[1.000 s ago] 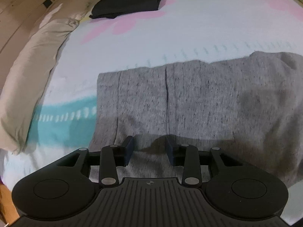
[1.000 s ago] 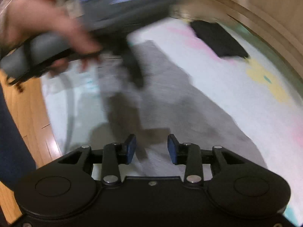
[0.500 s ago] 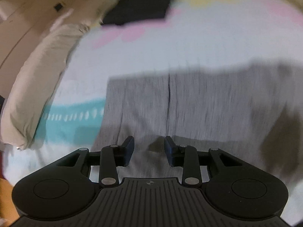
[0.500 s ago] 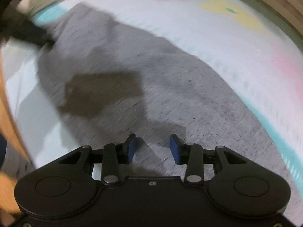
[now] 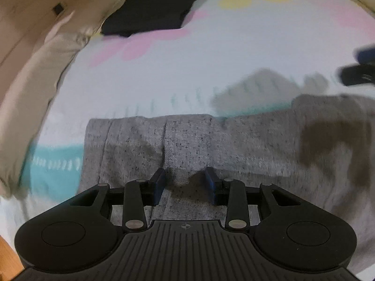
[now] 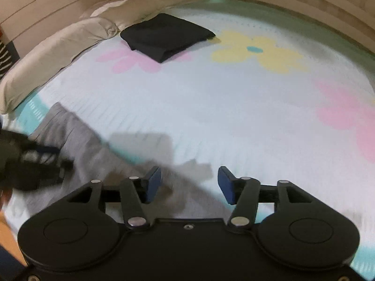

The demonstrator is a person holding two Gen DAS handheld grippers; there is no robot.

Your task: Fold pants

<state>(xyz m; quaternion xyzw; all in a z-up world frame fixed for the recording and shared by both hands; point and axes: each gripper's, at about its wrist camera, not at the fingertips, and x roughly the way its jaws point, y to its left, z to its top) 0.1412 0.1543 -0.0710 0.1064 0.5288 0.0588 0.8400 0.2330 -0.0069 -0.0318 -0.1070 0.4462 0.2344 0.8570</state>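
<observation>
Reaching for fresh holds seems to be the step in hand: the grey pants [image 5: 187, 145] lie flat in a long band on the flowered bedsheet [image 6: 211, 107], near its front edge, well apart from the folded black garment [image 6: 166, 37] beside the pillows [image 6: 58, 44]. The left tongs [image 5: 185, 182] hang just over the pants' near edge, jaws partly apart with nothing pinched between them. The right tongs [image 6: 189, 182] are opening, jaws wide and empty, over the far edge of the pants where cloth meets sheet. Next, I judge, each pair must drop onto an edge of the pants, close on the fabric, and carry it across for the next fold.
</observation>
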